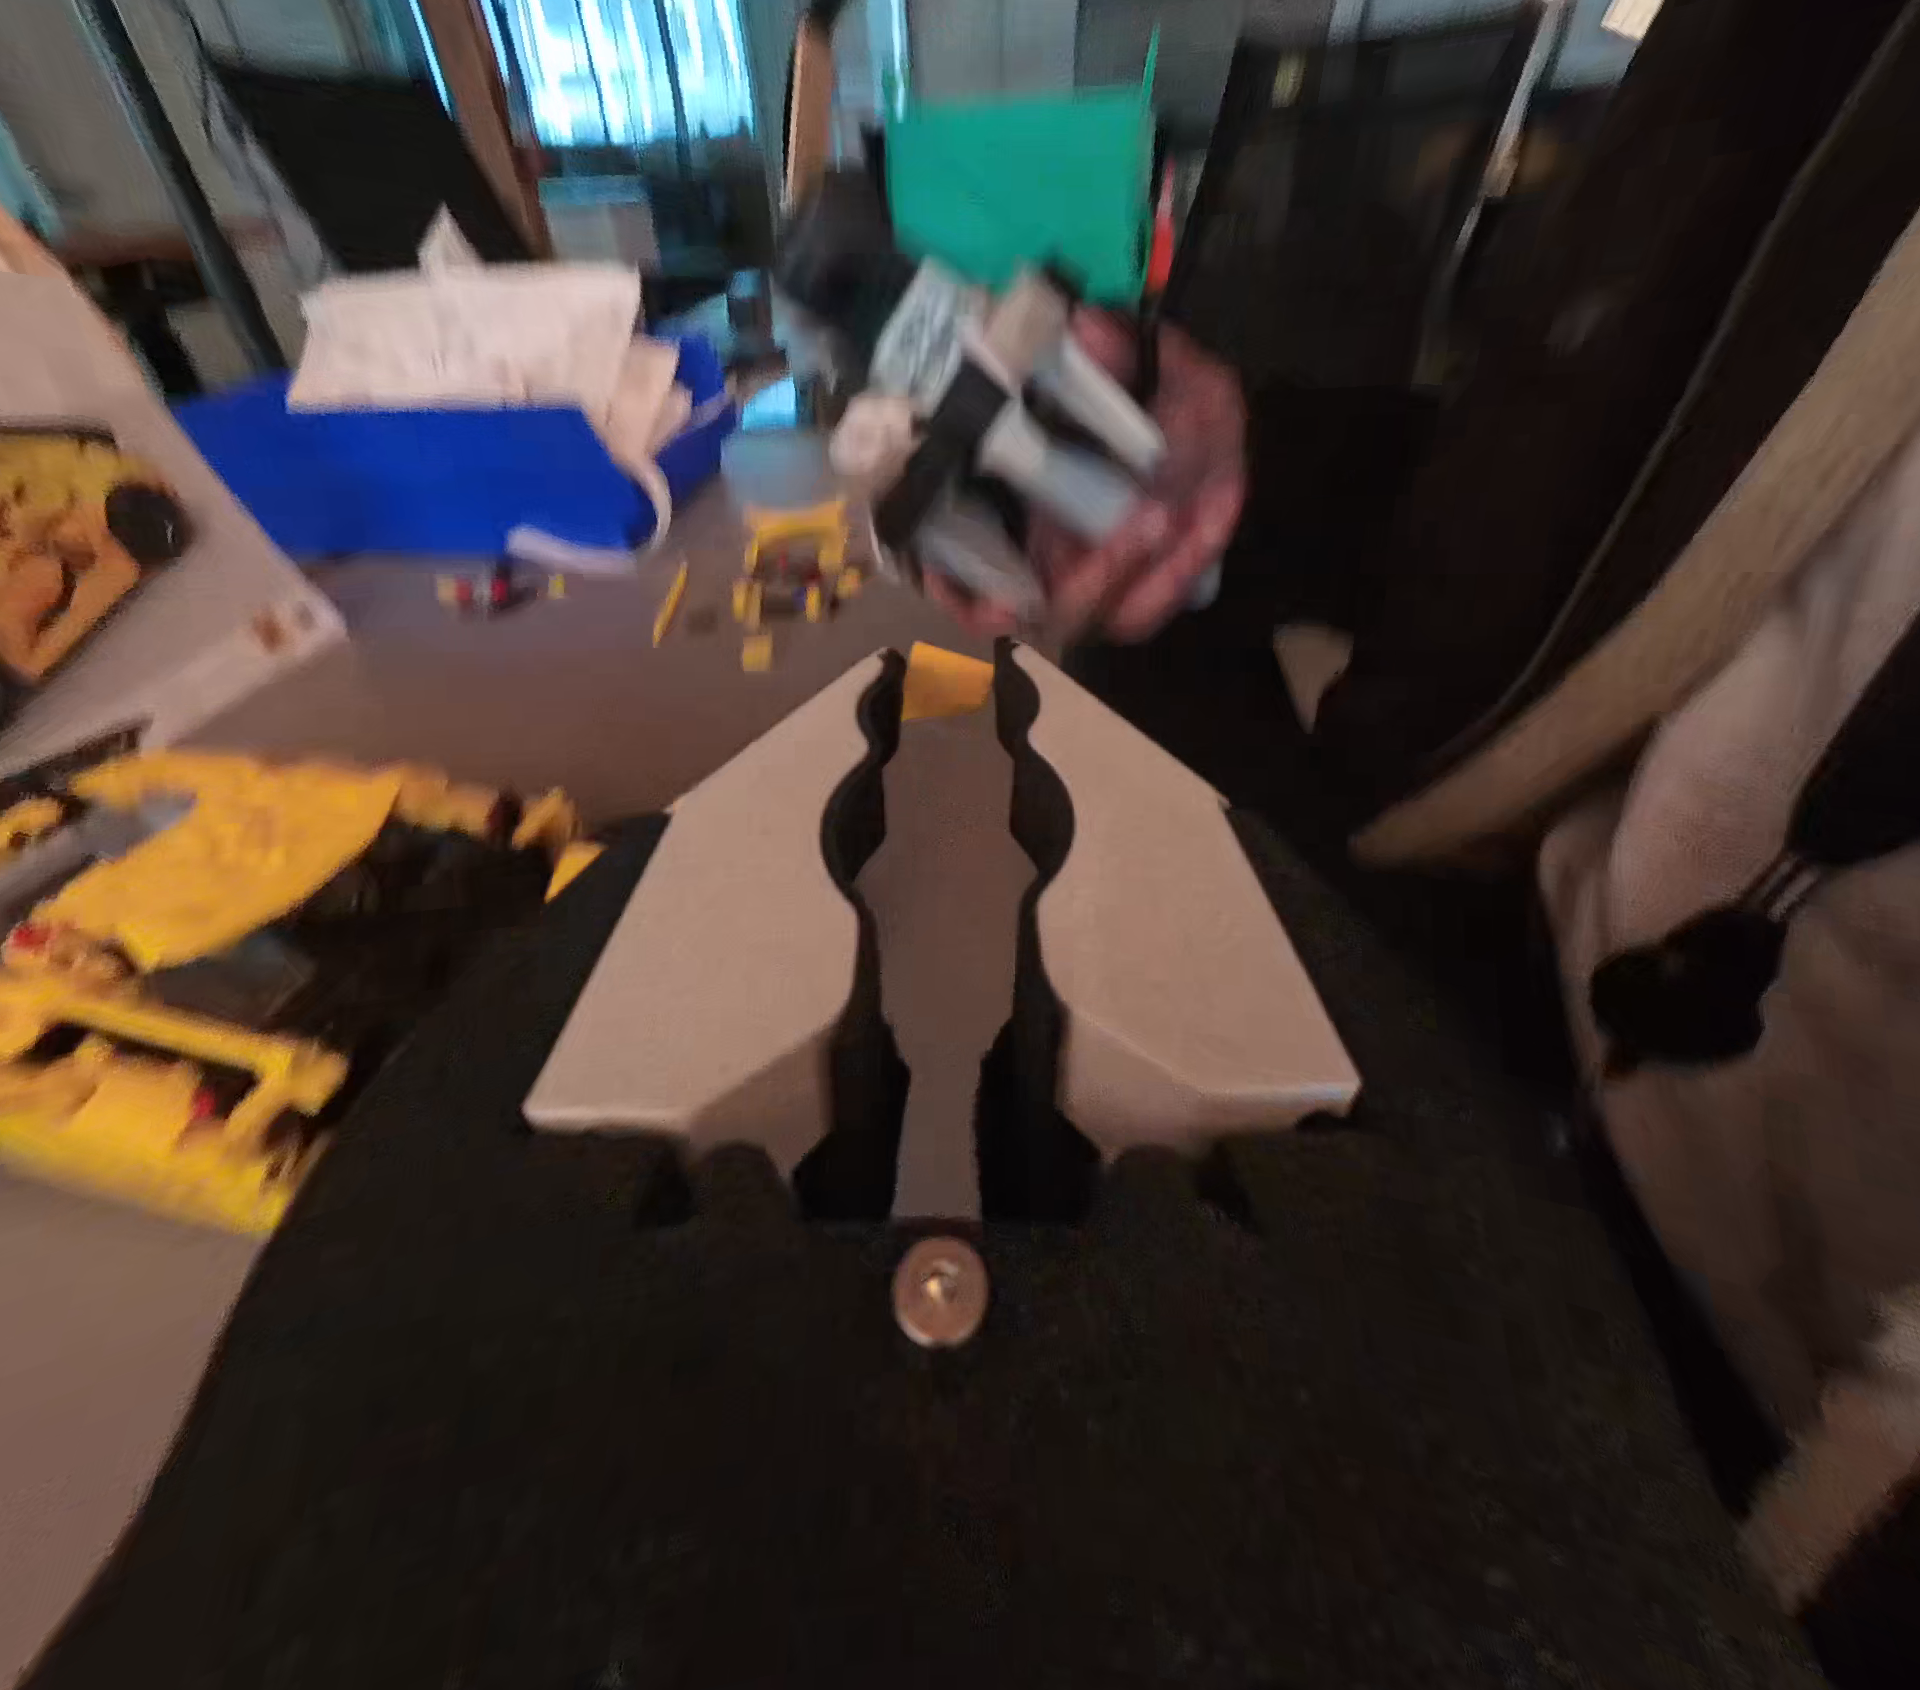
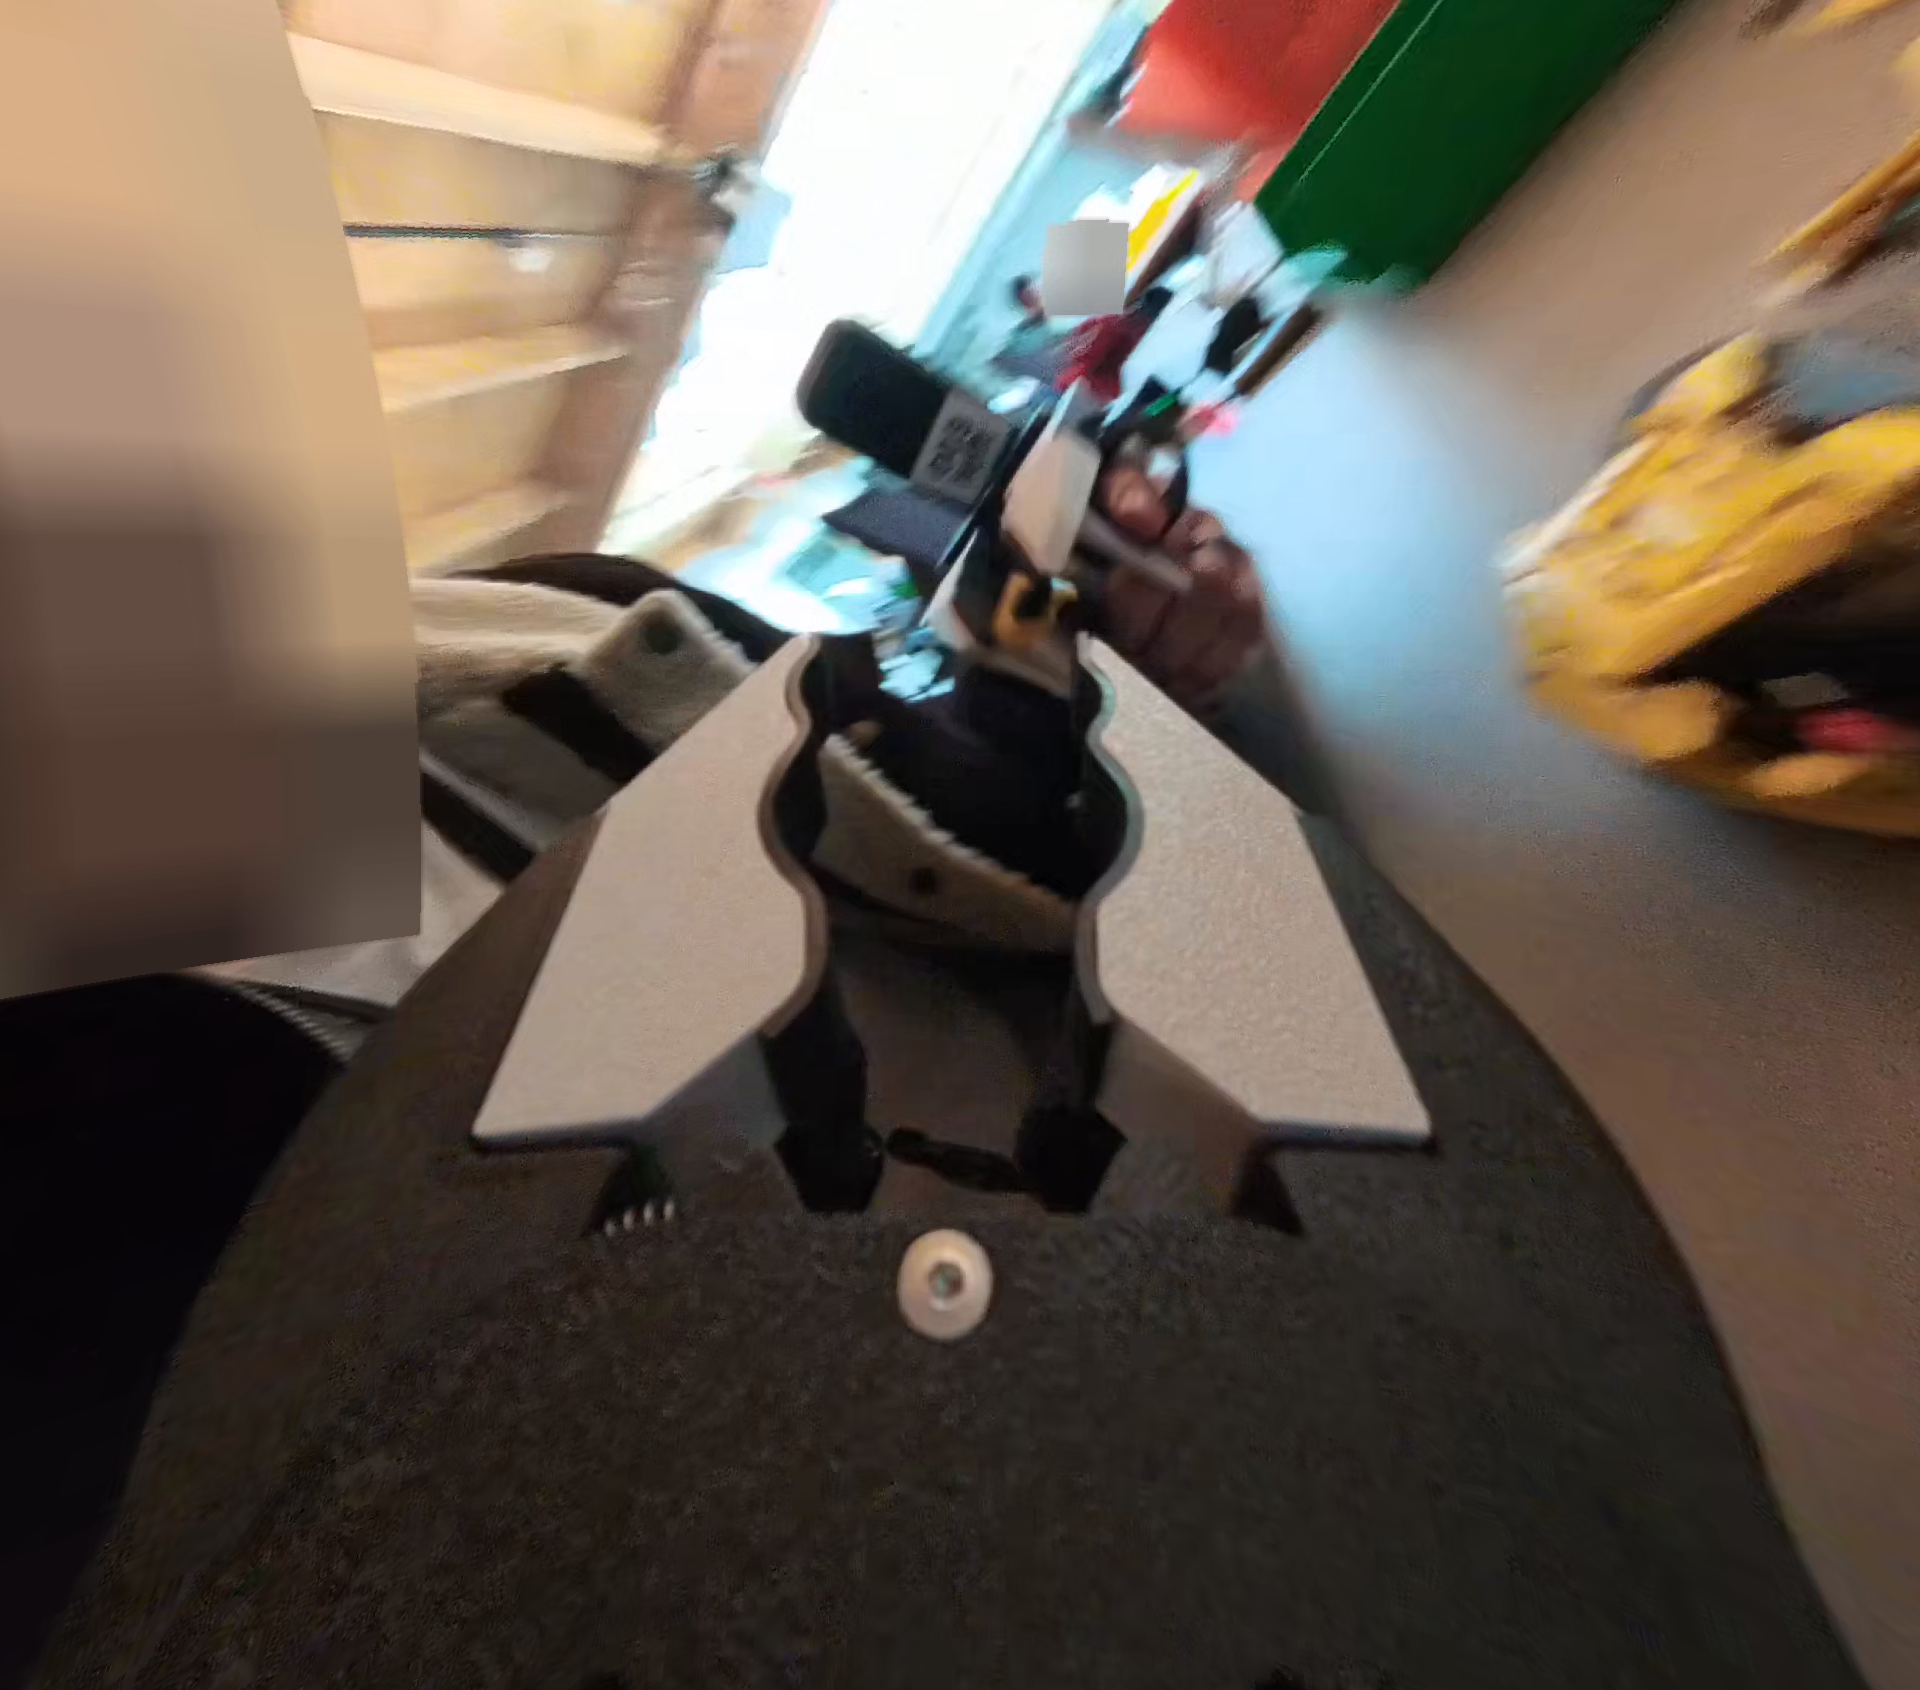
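left gripper (image 1: 943, 672) jaws pinch a small yellow piece (image 1: 943, 684) at the tips, up off the grey worktop (image 1: 499, 705). right gripper (image 2: 940, 653) jaws spread, holding nothing. yellow brick model (image 1: 177, 944) sits to the left, blue bin (image 1: 436, 466) behind it.

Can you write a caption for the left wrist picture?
Left gripper pinching a small yellow piece above the grey table, right gripper ahead.

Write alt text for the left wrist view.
The left gripper pinches a small yellow piece above a grey table. Beyond it a hand holds the other gripper; yellow brick models lie left, before a blue bin.
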Action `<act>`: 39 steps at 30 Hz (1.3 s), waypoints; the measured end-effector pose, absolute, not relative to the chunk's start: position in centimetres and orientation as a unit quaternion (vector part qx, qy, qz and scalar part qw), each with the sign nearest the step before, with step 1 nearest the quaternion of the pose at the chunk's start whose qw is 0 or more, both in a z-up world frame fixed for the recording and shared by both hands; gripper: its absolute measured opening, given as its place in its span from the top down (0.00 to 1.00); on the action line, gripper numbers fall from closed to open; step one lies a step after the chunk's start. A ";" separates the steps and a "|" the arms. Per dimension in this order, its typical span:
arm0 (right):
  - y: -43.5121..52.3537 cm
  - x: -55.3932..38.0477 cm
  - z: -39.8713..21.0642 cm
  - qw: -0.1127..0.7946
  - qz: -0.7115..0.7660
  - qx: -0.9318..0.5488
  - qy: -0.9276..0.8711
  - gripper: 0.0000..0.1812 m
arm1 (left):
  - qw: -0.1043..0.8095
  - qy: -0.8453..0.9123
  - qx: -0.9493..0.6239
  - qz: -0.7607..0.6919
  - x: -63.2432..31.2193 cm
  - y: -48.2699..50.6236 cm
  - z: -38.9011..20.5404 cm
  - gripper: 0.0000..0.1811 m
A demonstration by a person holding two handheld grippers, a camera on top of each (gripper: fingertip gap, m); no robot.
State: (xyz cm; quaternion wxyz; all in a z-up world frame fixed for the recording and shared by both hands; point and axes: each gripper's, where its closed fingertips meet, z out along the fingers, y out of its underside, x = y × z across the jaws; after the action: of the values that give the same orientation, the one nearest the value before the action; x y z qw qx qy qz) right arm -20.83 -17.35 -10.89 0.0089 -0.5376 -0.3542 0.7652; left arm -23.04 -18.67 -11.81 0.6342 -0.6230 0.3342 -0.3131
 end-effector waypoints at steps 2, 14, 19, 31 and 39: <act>-19.1 -21.9 -11.4 -0.048 0.784 -0.519 -0.338 0.74 | 0.661 0.322 -0.582 -0.346 -22.4 -19.0 -10.0 0.91; -20.1 -22.5 -11.1 -0.093 0.818 -0.480 -0.301 0.92 | 0.664 0.347 -0.561 -0.351 -20.8 -19.9 -10.5 0.91; -20.8 -22.0 -10.7 -0.107 0.831 -0.451 -0.309 0.93 | 0.653 0.345 -0.548 -0.393 -20.5 -20.6 -10.1 0.91; -19.3 -22.4 -12.6 0.071 0.755 -0.504 -0.412 0.92 | 0.593 0.247 -0.559 -0.524 -23.0 -20.1 -9.5 1.00; -16.6 -23.3 -13.2 0.187 0.716 -0.541 -0.399 0.92 | 0.579 0.284 -0.678 -0.352 -22.2 -17.3 -14.4 0.83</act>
State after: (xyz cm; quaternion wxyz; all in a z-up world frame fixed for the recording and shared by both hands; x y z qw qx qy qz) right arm -23.25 -16.59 -13.22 0.1871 -0.5409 -0.3992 0.7163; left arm -22.20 -17.32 -14.39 0.5793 -0.6781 0.2844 -0.3518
